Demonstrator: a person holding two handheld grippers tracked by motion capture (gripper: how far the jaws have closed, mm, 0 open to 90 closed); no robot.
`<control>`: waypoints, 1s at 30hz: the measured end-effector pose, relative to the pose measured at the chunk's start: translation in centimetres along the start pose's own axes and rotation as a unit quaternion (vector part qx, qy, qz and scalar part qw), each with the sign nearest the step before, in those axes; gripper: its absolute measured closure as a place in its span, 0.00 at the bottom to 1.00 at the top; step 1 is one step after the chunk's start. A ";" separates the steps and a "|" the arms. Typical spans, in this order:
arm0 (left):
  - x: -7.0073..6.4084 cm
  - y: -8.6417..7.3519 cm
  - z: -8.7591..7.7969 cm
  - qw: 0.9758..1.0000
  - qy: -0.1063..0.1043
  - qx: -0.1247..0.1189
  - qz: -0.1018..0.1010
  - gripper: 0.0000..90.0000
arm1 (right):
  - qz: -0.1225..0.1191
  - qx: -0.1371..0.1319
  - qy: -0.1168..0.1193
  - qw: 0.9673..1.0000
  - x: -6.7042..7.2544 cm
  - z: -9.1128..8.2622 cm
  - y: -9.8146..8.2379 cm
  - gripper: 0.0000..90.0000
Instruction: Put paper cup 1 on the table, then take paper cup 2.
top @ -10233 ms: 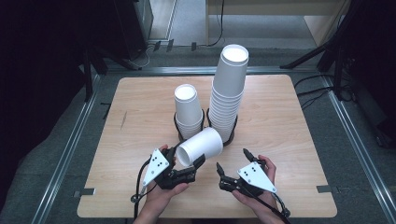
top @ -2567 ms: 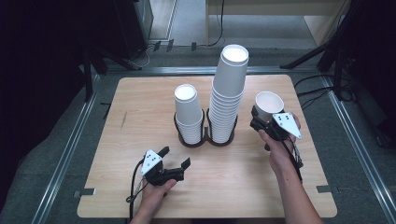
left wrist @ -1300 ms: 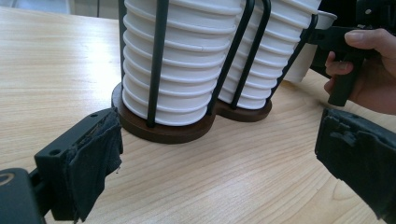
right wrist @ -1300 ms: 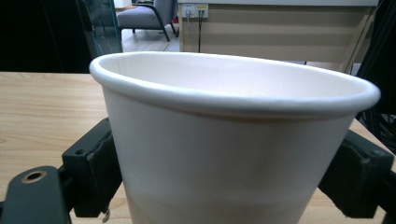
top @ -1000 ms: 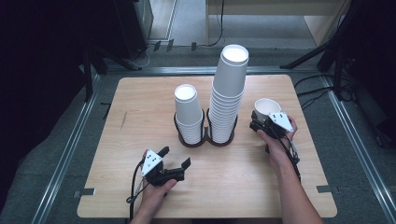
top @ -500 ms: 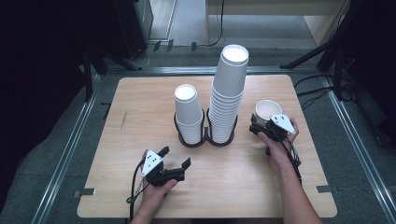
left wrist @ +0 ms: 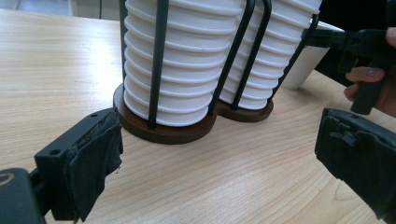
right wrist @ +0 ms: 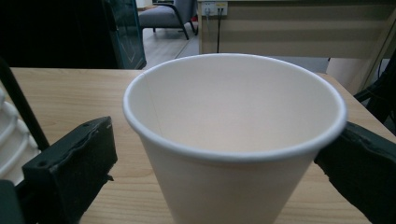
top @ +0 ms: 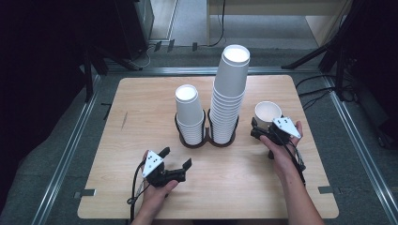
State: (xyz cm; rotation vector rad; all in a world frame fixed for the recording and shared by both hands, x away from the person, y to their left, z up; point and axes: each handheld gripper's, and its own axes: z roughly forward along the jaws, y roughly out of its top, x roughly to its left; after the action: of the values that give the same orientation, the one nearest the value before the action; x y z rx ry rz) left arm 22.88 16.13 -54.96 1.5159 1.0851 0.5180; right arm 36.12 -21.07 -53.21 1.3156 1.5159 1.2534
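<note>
Both grippers sat on the near side of the double cup holder [top: 206,136], which stood at the middle of the wooden table [top: 141,108]. To the near left of that holder, the left gripper [top: 177,158] rested low over the tabletop in the person's left hand [top: 157,190], its jaws spread wide with bare wood between them; the left gripper view showed those jaws facing the holder's brown base and black wire uprights. To the right of the holder, the right gripper [top: 254,127] was held in the person's right hand [top: 281,152] with its jaws on either side of a single white paper cup [top: 268,112]. That cup stood upright, mouth up, on the table just beside the holder. In the right gripper view the left jaw stood clear of the cup wall, while the right jaw lay close under the rim, so the grip looked loosened rather than clamped. Inside the holder, the short stack of cups [top: 188,112] filled the left ring and the tall stack of cups [top: 229,89] filled the right ring.
</note>
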 end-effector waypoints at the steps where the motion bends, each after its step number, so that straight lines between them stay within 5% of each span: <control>1: 0.0 0.0 0.0 1.000 0.000 0.000 0.001 0.01 | -0.001 -0.002 0.002 1.000 -0.1 -0.5 0.0 0.00; 13: -0.1 0.0 0.0 1.000 0.001 0.000 0.002 0.01 | -0.011 -0.009 0.013 1.000 0.0 -3.4 0.2 0.00; 21: -0.2 0.1 0.1 1.000 0.009 0.002 0.007 0.01 | -0.009 -0.050 0.031 0.998 0.6 -6.3 3.2 0.00; 30: -0.2 0.1 0.1 1.000 0.013 0.004 0.006 0.01 | -0.015 -0.056 0.040 0.998 1.2 -7.3 4.6 0.00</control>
State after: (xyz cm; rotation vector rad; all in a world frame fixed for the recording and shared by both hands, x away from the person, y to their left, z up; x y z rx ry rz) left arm 22.92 15.85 -54.81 1.5265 1.1000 0.5428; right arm 30.05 -21.33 -47.00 1.1792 1.4925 1.3659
